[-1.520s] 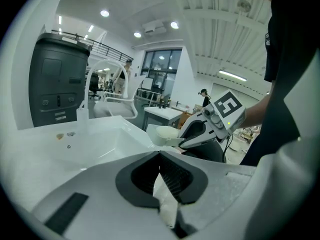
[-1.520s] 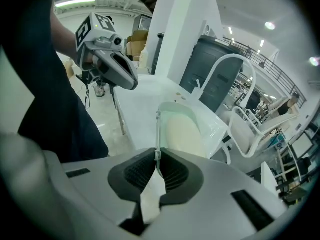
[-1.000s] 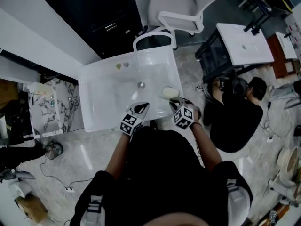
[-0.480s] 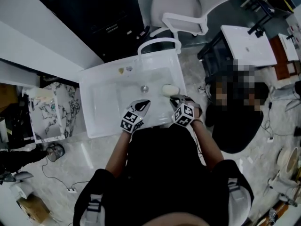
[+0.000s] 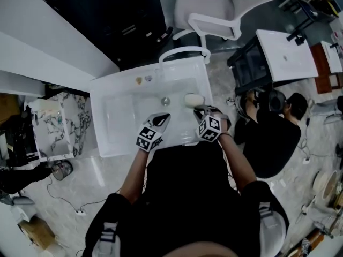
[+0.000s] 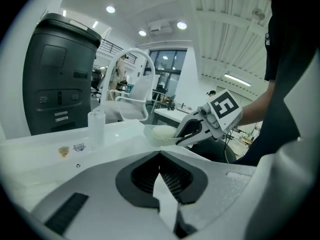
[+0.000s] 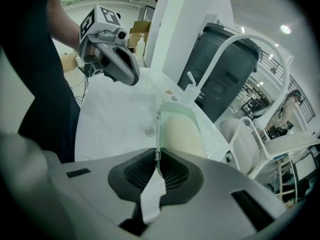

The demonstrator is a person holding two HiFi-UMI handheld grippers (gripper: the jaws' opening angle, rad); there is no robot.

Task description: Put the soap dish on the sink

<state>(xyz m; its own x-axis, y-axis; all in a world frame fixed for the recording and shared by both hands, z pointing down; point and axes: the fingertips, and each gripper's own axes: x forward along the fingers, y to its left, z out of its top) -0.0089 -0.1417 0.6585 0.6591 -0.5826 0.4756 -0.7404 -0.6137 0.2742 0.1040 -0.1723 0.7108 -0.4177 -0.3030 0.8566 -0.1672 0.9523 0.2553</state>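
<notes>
Right gripper (image 7: 156, 160) pinched the soap dish (image 7: 176, 107) by its rim over the sink's (image 5: 99, 116) right edge; left gripper (image 6: 161, 170) hung closed, empty, near the front edge. Lowering it level would keep the soap (image 7: 184, 134) aboard.

In the head view, the right claw (image 5: 200, 111) covers the near end of the soap dish (image 5: 193, 99), and the claw's own body hides where the jaws meet the dish wall. In the right gripper view, that wall drops out of sight between the pads, behind the grey housing. The person's torso (image 5: 182, 197) blocks the front edge of the sink (image 5: 96, 111). Two small stickers (image 5: 143, 80) on the sink's back ledge are too small to read. A white arched bar (image 5: 182, 50) stands behind the sink; tap or rail, I cannot tell. The office chair (image 5: 206, 7) is cut off by the top edge. In the left gripper view, the sink rim hides the base of the dark bin (image 6: 55, 79).
</notes>
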